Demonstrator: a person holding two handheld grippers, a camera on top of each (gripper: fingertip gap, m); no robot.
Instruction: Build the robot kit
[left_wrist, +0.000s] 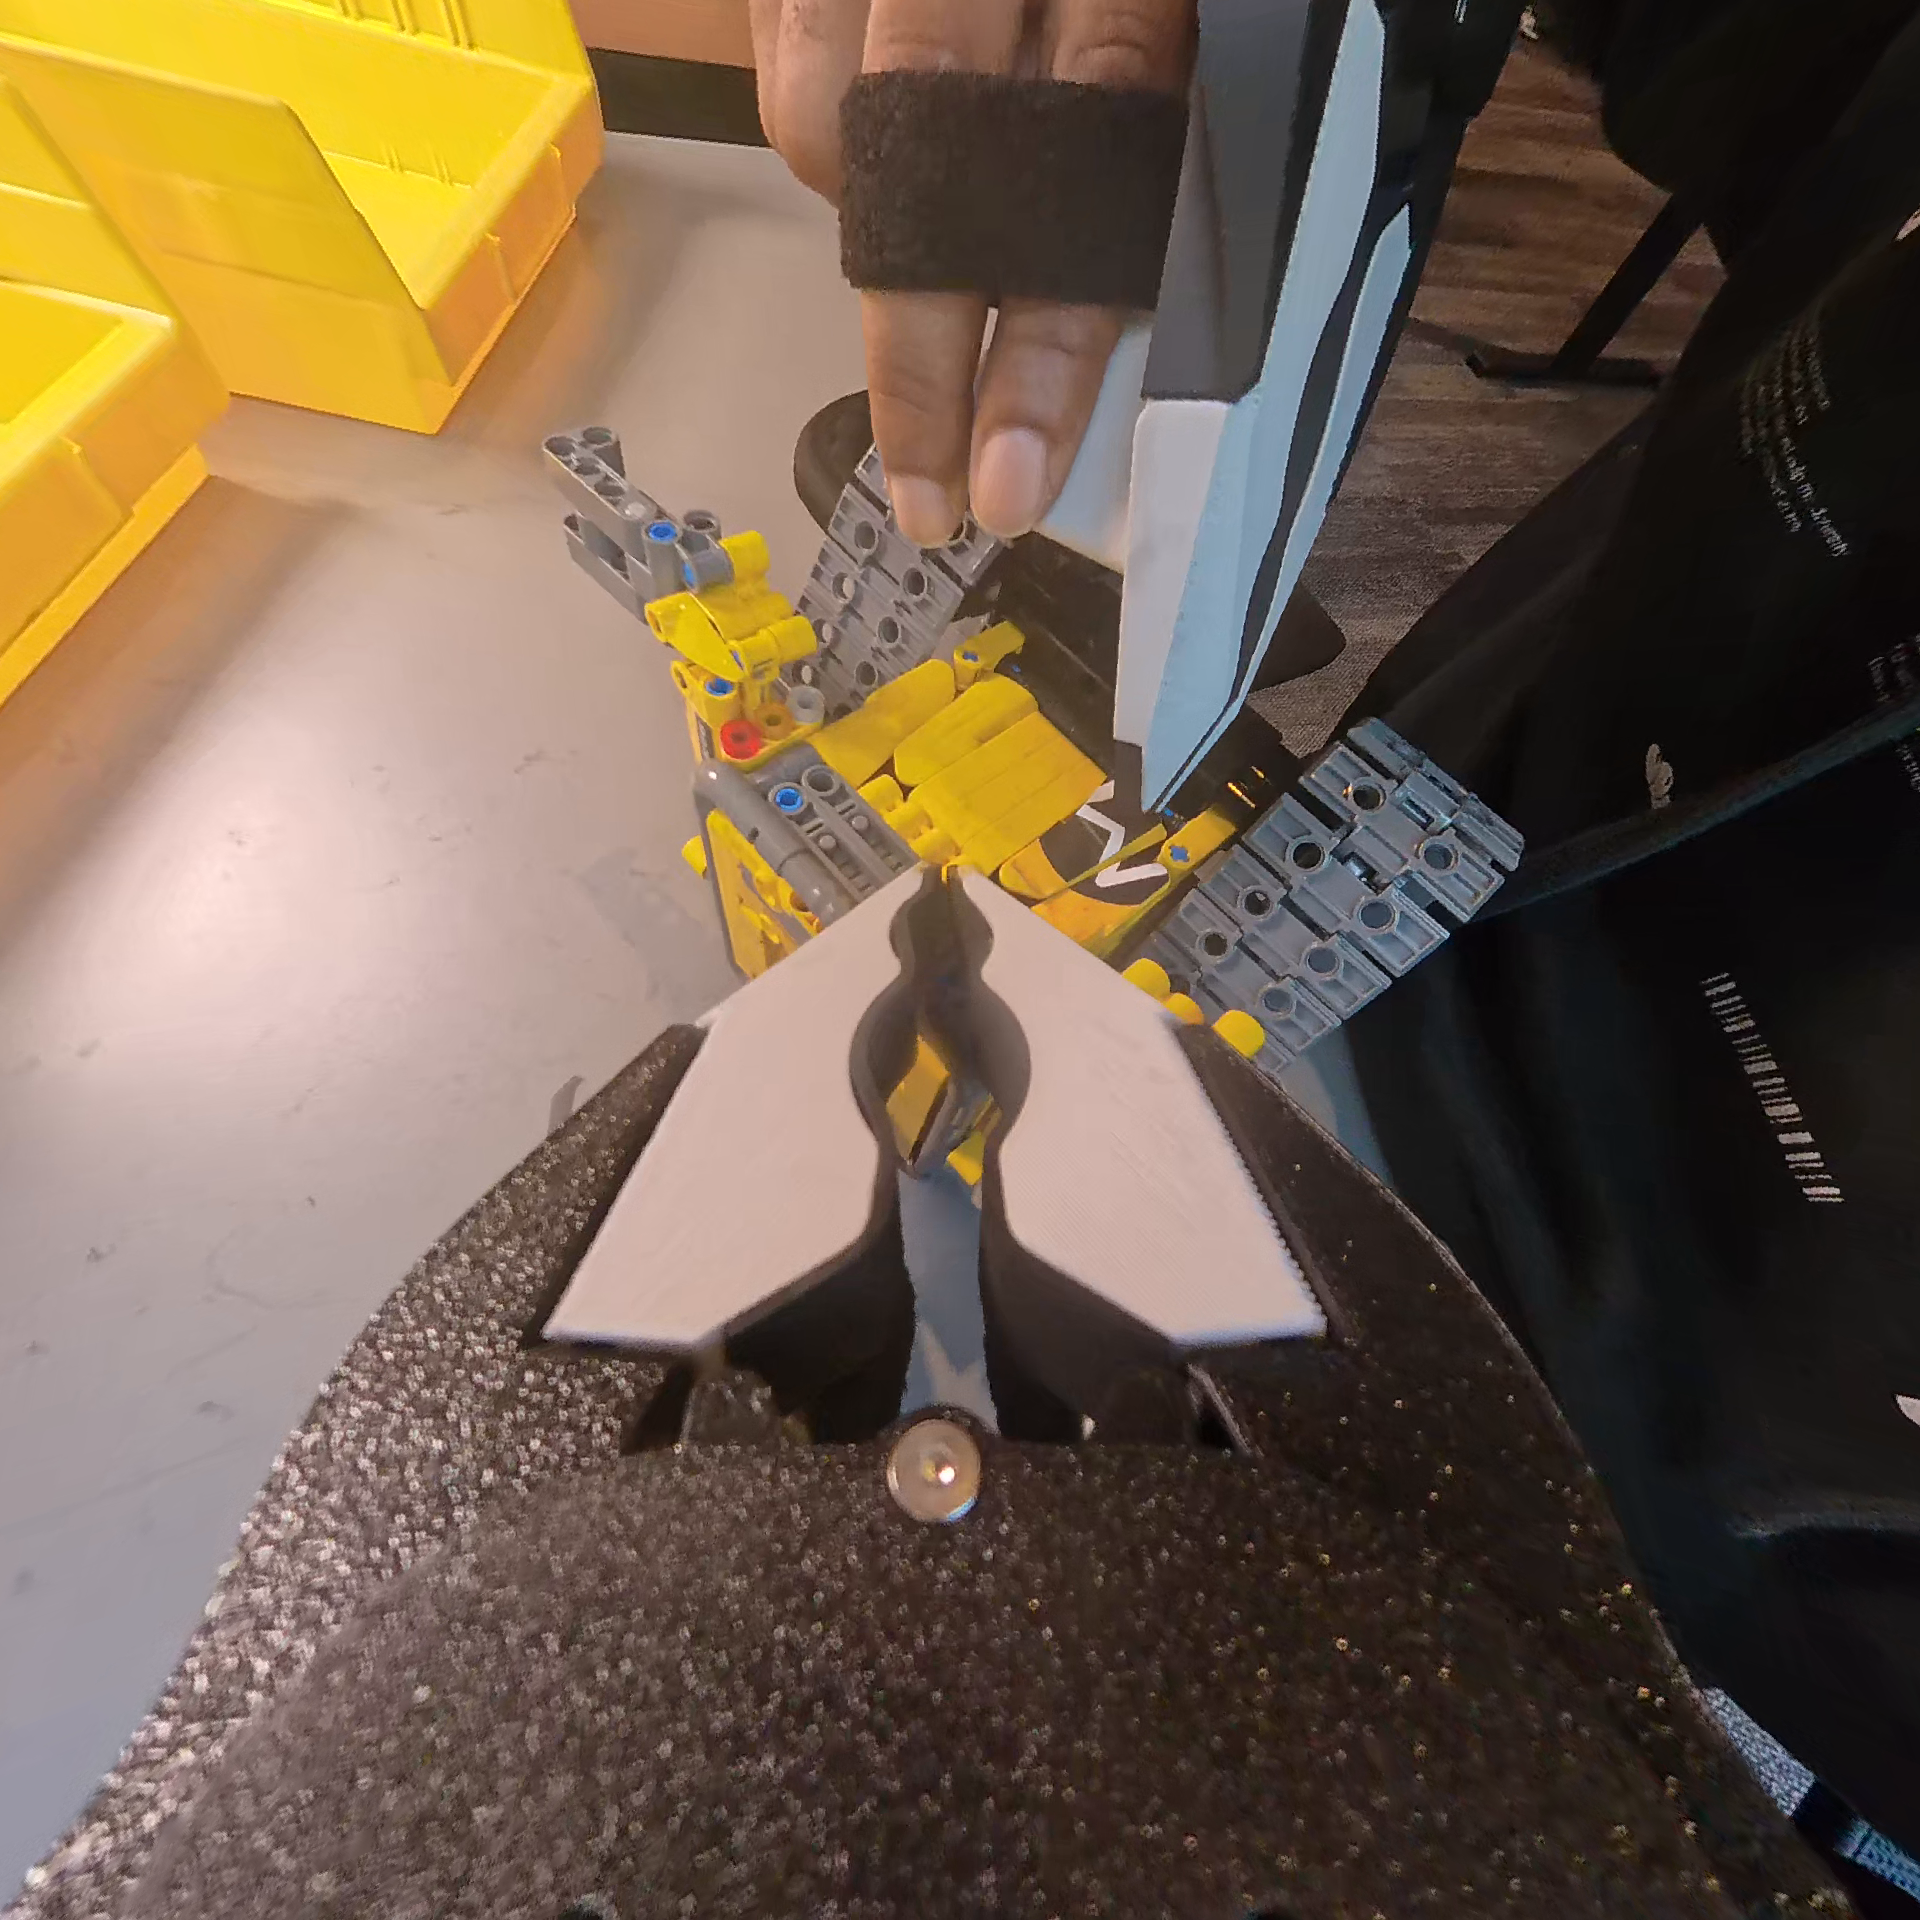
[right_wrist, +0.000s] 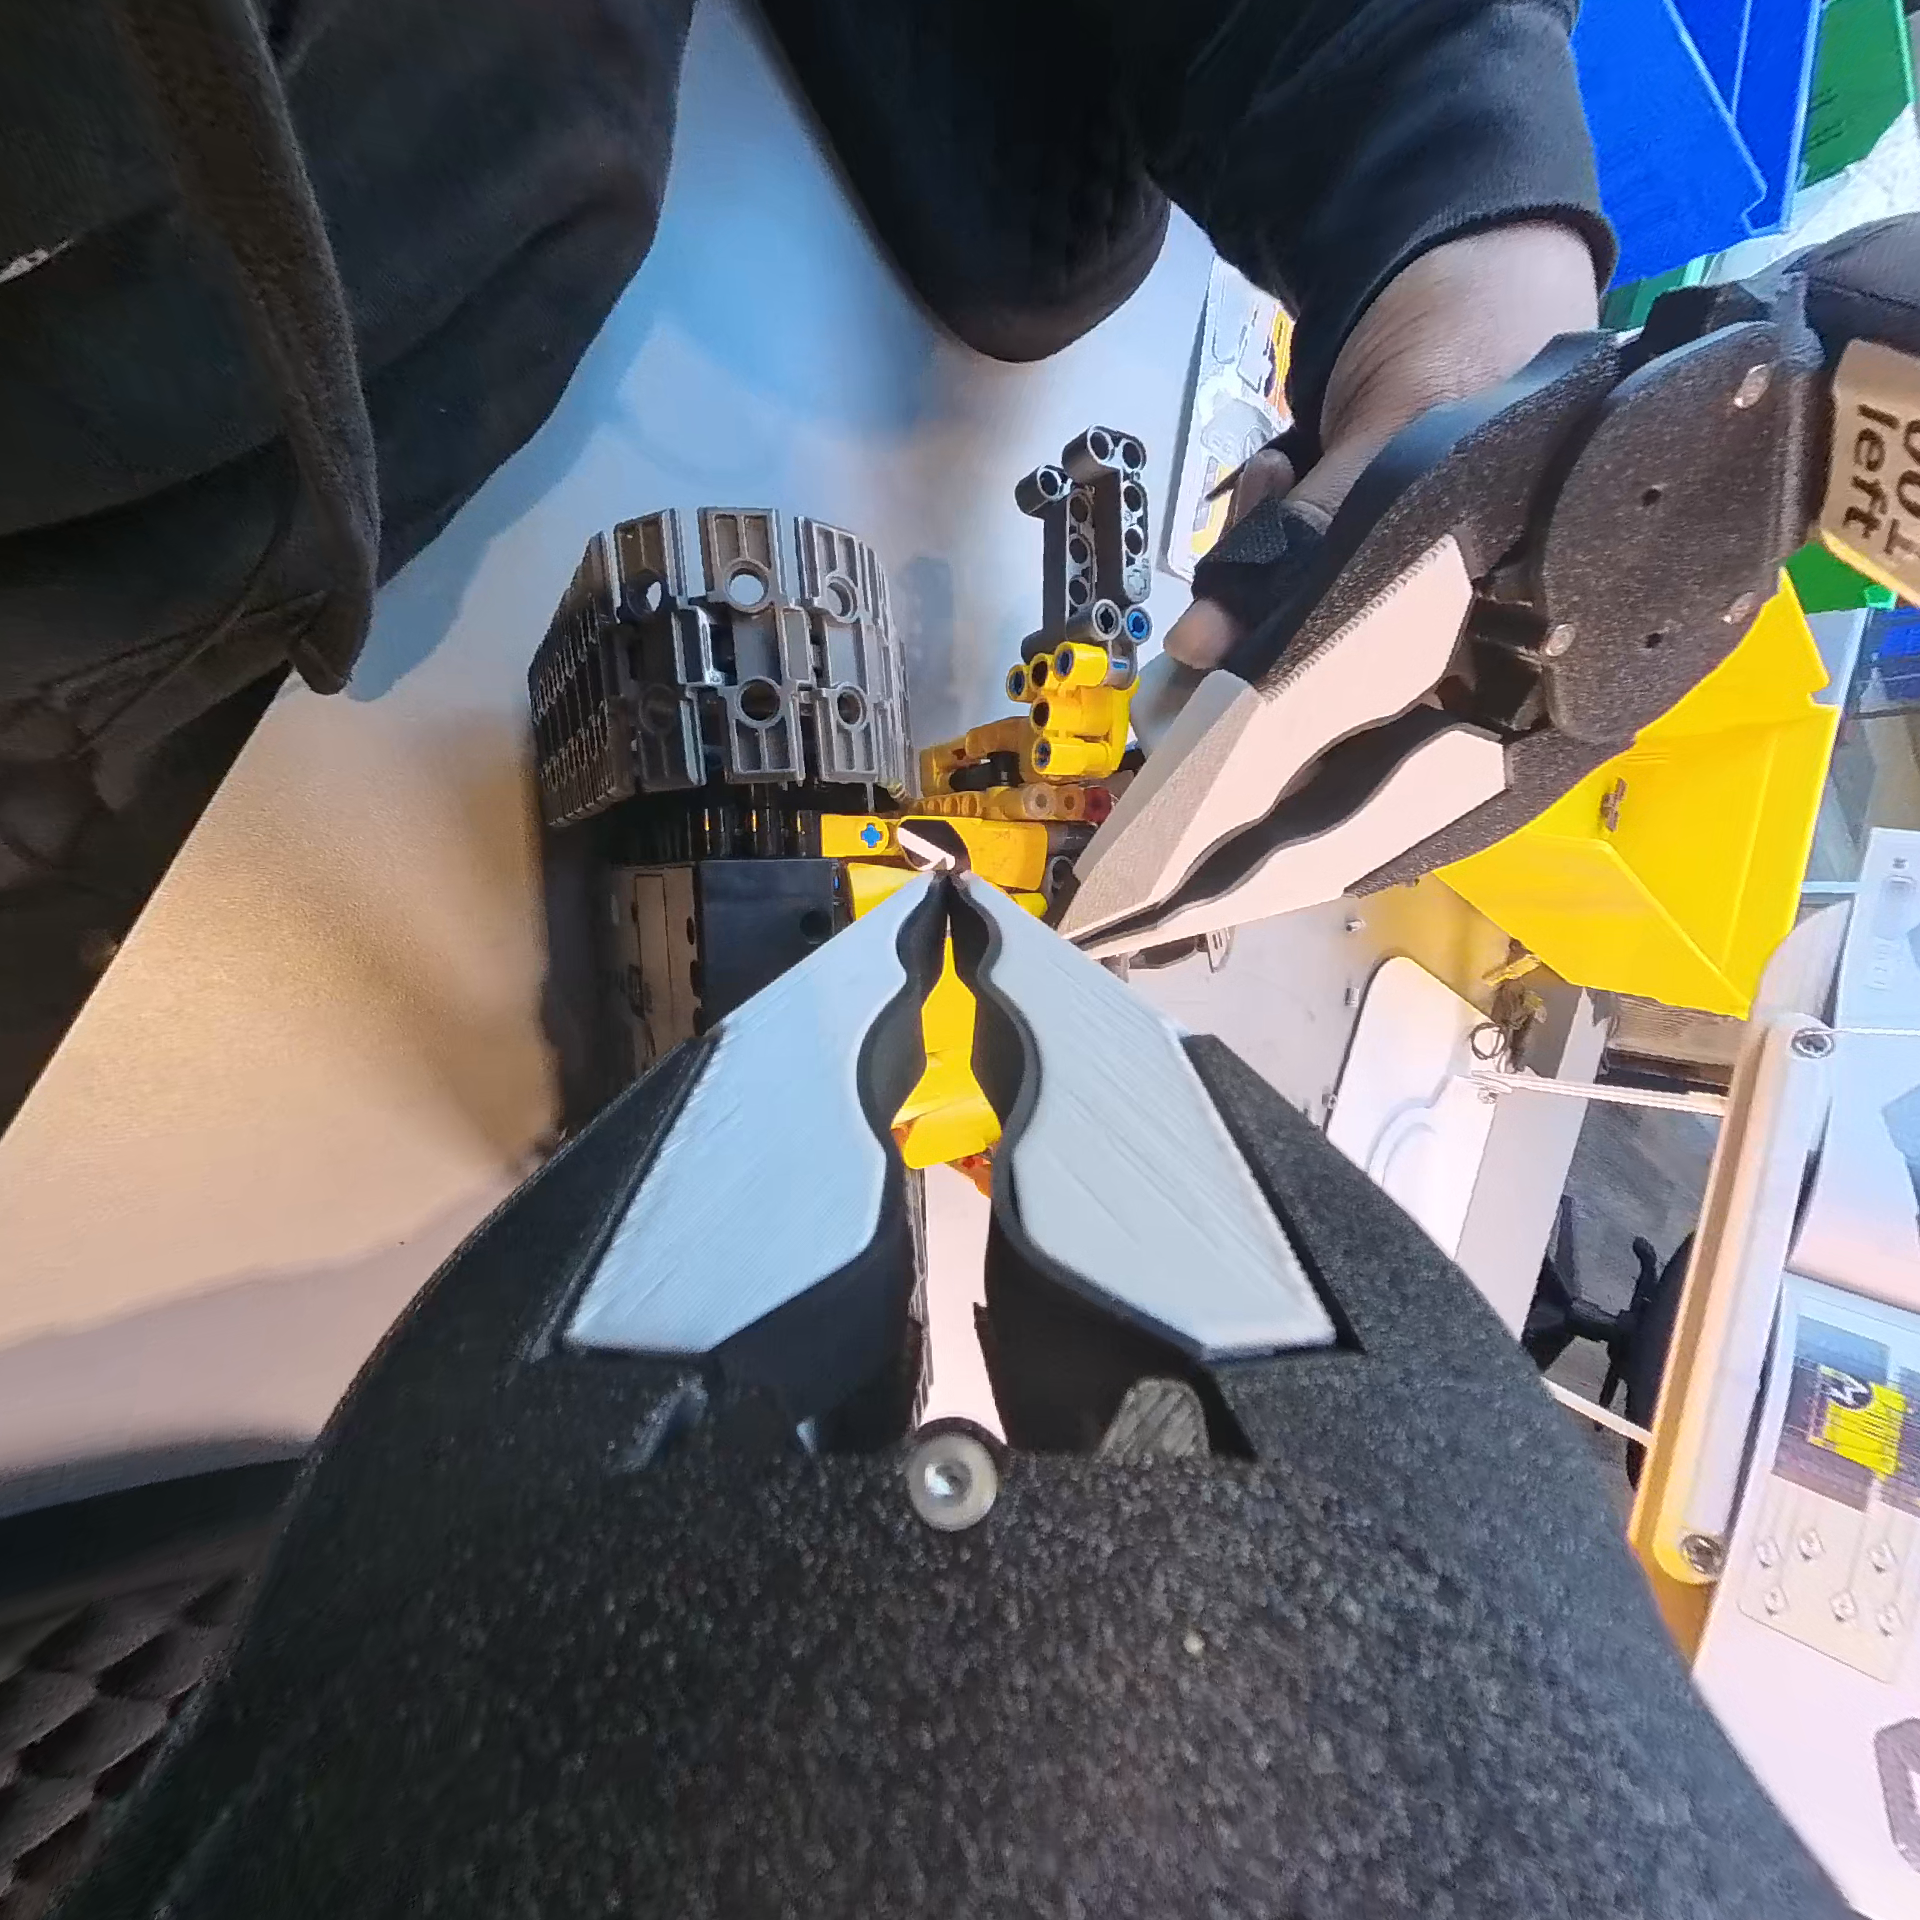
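left gripper (left_wrist: 943, 871) jaws drawn together, tips pinched on the near edge of a yellow and grey brick-built vehicle model (left_wrist: 966, 748); yellow pieces show through the gap between its grey fingers (left_wrist: 790, 1101). right gripper (right_wrist: 943, 875) jaws also narrow, tips meeting on a yellow part of the model (right_wrist: 987, 821), more yellow visible between the fingers (right_wrist: 1132, 1132).

model sits on a pale grey table (left_wrist: 312, 883), near its right edge in the left wrist view. body is yellow beams and slanted panels with blue pins and 1 red pin (left_wrist: 740, 738). 2 grey tracks of linked plates with round holes: 1 at far side (left_wrist: 883, 592), 1 at right (left_wrist: 1340, 894). black block under the yellow deck (right_wrist: 764, 920). dark grey holed beam arm (left_wrist: 608, 509) sticks up at the far left, joined by yellow connectors.

in the left wrist view the right gripper (left_wrist: 1216, 623) comes down from the far side onto the model's middle, a hand (left_wrist: 977, 260) with a black strap over its fingers beside it, fingertips touching the far track. in the right wrist view the left gripper (right_wrist: 1101, 914) enters from the right.

yellow bins (left_wrist: 312, 208) far left on the table. person in black clothing (left_wrist: 1714, 935) at right.
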